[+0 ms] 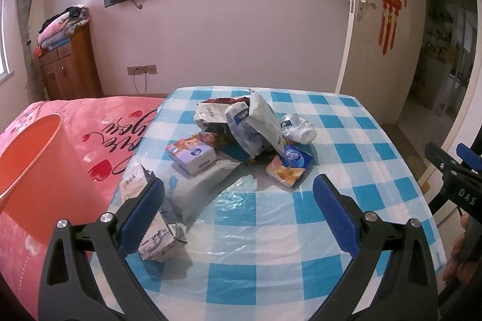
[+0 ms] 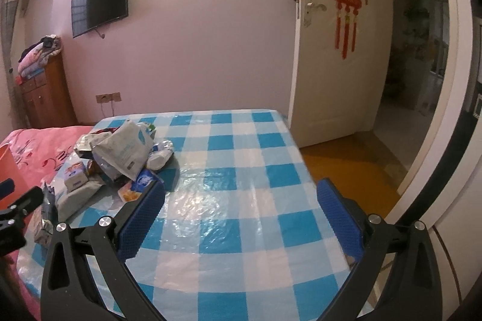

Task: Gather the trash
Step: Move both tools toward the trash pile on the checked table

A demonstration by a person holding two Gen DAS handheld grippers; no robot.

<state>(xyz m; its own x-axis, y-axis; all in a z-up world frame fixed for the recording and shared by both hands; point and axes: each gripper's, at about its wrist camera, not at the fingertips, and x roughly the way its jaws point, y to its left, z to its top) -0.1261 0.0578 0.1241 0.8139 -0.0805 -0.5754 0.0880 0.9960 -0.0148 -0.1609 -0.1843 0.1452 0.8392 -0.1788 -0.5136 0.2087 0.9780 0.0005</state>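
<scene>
A heap of trash lies on the blue checked table [image 1: 346,158]: a grey-white bag [image 1: 262,122], a crushed plastic bottle [image 1: 298,129], a purple tissue pack [image 1: 192,155], a blue and orange pack [image 1: 289,167] and a flat grey pouch [image 1: 198,188]. A crumpled carton [image 1: 162,236] lies nearest, partly behind my left finger. My left gripper [image 1: 238,182] is open just short of the heap, nothing between its fingers. My right gripper [image 2: 241,185] is open over bare tablecloth, with the heap [image 2: 120,152] to its left.
An orange bucket [image 1: 33,170] stands on the pink bed cover [image 1: 105,122] left of the table. A white door [image 2: 325,49] stands open beyond the table's right side. The other gripper [image 1: 452,170] shows at the right edge, a hand below it.
</scene>
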